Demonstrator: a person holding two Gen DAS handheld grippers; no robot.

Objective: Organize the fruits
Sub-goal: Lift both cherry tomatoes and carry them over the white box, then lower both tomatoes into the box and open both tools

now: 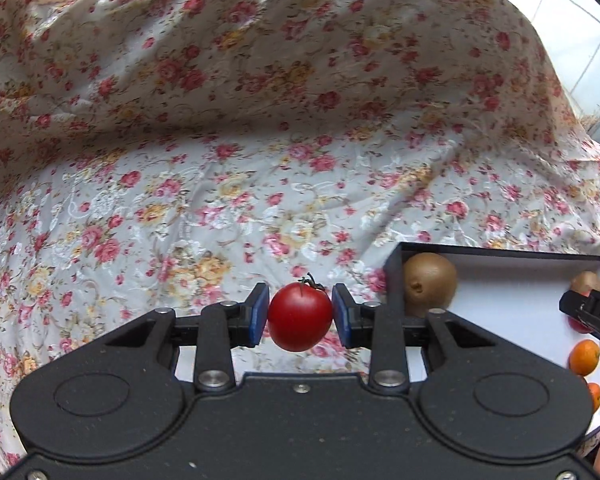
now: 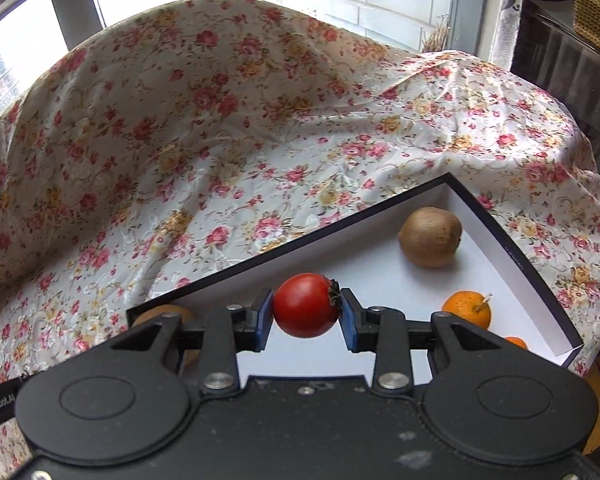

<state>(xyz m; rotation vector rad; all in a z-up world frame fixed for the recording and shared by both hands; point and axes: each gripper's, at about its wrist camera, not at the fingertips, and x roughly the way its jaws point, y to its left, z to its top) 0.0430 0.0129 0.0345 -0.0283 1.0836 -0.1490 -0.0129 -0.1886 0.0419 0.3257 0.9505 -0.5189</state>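
Observation:
My left gripper (image 1: 300, 312) is shut on a red tomato (image 1: 299, 317), held above the floral cloth just left of the box. My right gripper (image 2: 306, 312) is shut on another red tomato (image 2: 305, 305), held over the box's white floor. The black-walled box (image 2: 516, 248) holds a brown kiwi (image 2: 430, 236), an orange mandarin (image 2: 466, 309) and a second mandarin (image 2: 516, 342) at its near edge. Another kiwi (image 2: 162, 314) is partly hidden behind my right gripper. In the left wrist view the box (image 1: 500, 254) shows a kiwi (image 1: 430, 284), a second kiwi (image 1: 586, 282) and mandarins (image 1: 584, 357).
A floral cloth (image 2: 220, 140) covers the table and rises in a hump at the back. A window lies behind it. A woven basket (image 2: 596, 16) stands on dark furniture at the far right. The right gripper's body (image 1: 596, 312) juts in over the box in the left wrist view.

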